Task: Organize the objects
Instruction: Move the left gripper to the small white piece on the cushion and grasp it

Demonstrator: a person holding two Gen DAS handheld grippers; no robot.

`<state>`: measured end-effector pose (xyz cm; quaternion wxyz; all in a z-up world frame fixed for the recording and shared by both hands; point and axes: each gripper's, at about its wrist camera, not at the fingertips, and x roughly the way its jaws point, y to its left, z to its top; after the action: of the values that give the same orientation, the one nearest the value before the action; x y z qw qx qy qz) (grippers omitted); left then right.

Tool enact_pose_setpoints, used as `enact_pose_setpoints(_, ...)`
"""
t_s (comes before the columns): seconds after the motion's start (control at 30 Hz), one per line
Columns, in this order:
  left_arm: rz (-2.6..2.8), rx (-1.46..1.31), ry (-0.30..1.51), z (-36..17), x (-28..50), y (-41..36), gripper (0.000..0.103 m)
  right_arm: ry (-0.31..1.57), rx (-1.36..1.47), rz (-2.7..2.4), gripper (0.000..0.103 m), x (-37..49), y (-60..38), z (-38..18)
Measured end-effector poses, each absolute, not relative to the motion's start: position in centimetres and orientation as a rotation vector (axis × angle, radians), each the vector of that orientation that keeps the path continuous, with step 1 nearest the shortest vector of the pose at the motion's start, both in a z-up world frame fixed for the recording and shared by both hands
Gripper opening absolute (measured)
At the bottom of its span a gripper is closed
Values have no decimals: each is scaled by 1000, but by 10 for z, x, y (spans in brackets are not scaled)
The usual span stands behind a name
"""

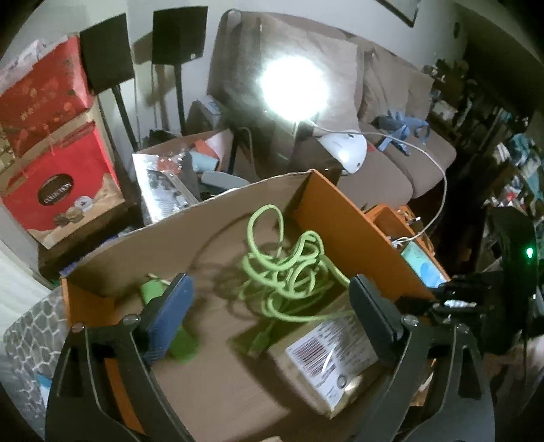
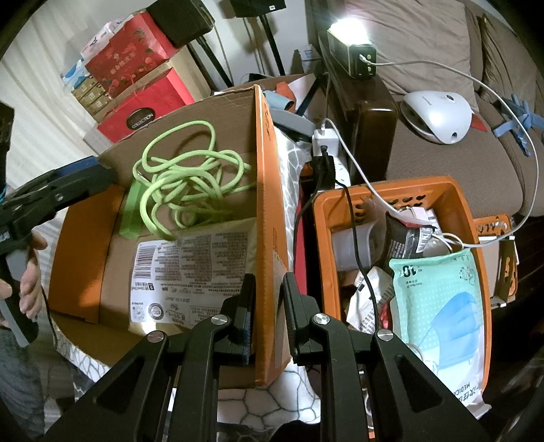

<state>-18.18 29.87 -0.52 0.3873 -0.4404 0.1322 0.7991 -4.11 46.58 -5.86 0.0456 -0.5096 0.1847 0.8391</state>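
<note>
You are pinching the box wall (image 2: 268, 217) with your right gripper (image 2: 268, 306); your left gripper (image 1: 272, 306) is hanging wide open over the box, and pulling hard is risking tearing it

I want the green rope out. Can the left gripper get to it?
Probably yes. The left gripper is open above the open-topped cardboard box, and the green rope lies loose on top just ahead, with nothing covering it.

A big brown cloth sofa (image 1: 391, 102) with soft cushions stands against a pale wall (image 1: 306, 10). A very bright lamp (image 2: 350, 23) shines at the sofa's end. Two black box speakers on thin stands (image 1: 178, 35) wait by the wall. Red gift boxes (image 1: 54, 142) are stacked beside them.
</note>
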Motion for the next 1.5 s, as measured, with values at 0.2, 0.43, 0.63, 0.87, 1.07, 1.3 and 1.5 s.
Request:
enact_pose_setpoints(0.2,2043,-1133,330,0,-182,274,99,565,-1556,2562,16,-41,466,-59)
enact_pose_setpoints(0.43,2071,-1127,251,14,-184,241,100,572,-1554,2565,17,-40,466,-59)
enact_pose_setpoints(0.63,2116,-1112,204,25,-185,205,100,588,-1543,2573,16,-36,468,-59)
enact_pose_setpoints(0.87,2176,-1135,220,26,-185,164,100,596,-1526,2585,14,-32,469,-55)
enact_pose_setpoints(1.07,2207,-1177,193,16,-183,125,100,571,-1500,2600,12,-31,468,-52)
enact_pose_setpoints(1.3,2251,-1245,152,-7,-182,86,100,495,-1455,2607,11,-29,461,-52)
enact_pose_setpoints(1.5,2252,-1302,103,-27,-182,62,100,494,-1443,2612,11,-27,459,-53)
